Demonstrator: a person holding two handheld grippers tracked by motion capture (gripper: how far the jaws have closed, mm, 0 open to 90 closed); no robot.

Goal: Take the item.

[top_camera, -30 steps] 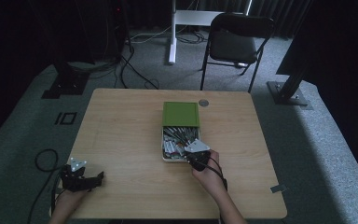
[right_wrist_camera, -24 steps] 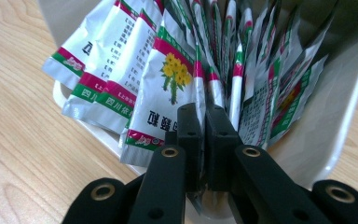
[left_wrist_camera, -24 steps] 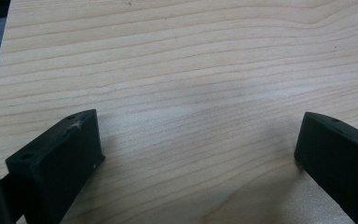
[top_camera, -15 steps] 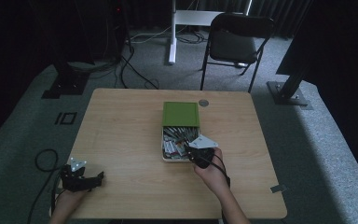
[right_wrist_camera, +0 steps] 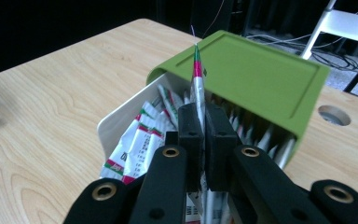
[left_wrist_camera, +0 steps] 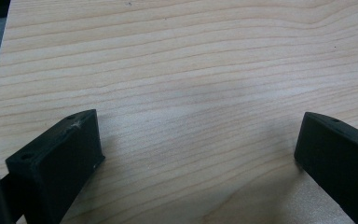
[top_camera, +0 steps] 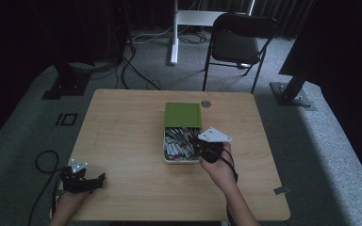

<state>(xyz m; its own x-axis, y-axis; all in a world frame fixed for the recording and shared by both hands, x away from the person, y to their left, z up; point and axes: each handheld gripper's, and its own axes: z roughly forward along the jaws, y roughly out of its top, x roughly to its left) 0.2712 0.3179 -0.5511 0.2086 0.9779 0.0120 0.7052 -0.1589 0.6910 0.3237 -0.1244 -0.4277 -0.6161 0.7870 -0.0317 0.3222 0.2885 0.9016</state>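
Note:
A white box (top_camera: 166,146) with a green lid (top_camera: 183,114) slid halfway back stands in the middle of the wooden table (top_camera: 122,127); several white sachets with red and green print (top_camera: 176,143) lie in it. My right gripper (top_camera: 202,146) hovers over the box's right side, shut on one thin sachet (right_wrist_camera: 197,79) held edge-on, which sticks up between the jaws above the box (right_wrist_camera: 121,116) and lid (right_wrist_camera: 256,79). My left gripper (top_camera: 87,181) rests at the table's front left corner, open, its fingers (left_wrist_camera: 60,154) wide apart over bare wood.
A round cable hole (top_camera: 206,103) sits behind the lid. A folding chair (top_camera: 238,42) and a white stand (top_camera: 174,33) are beyond the table's far edge. Cables lie on the grey floor at left (top_camera: 42,162).
My right gripper has risen from the box with the sachet pinched in it. The left gripper has stayed still.

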